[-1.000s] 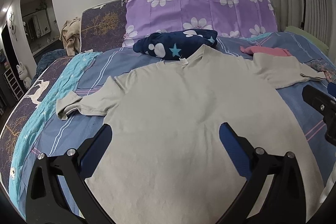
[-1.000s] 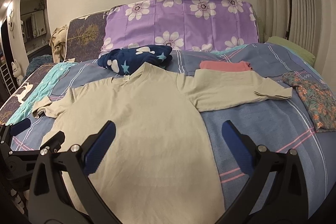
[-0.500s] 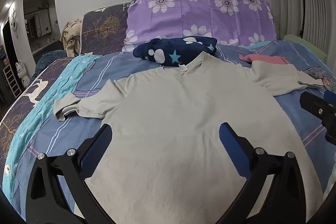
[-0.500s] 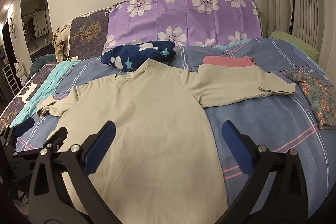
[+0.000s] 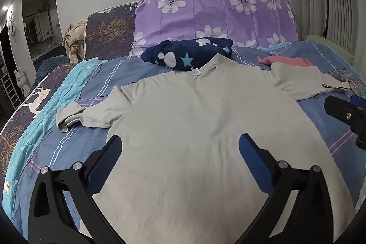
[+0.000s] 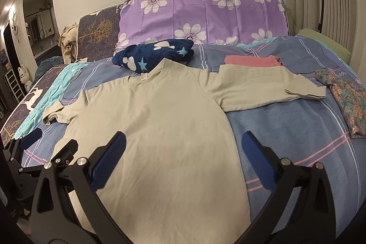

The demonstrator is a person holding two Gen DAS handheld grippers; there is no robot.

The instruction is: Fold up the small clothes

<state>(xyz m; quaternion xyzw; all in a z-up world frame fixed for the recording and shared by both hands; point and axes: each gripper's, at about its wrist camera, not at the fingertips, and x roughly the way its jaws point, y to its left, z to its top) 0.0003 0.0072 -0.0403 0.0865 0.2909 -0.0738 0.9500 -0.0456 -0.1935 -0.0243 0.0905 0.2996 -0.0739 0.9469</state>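
Both views have drawn back slightly from the beige T-shirt [image 5: 205,129], which lies flat and unfolded across the frame's centre. The left hand-held gripper [image 5: 180,148] and right hand-held gripper [image 6: 184,145] hover wide and empty; folding looks unstarted.

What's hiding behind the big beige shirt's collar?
A dark blue blanket with white shapes and stars lies bunched behind the shirt, with a purple flowered pillow farther back. The collar covers the blanket's front edge.

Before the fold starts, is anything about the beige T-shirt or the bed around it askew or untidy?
Mostly tidy: the beige cotton T-shirt lies flat on the blue striped bedsheet. Its left sleeve cuff is curled and bunched, and the right sleeve's hem is slightly turned over. Both claws hover open, touching nothing.
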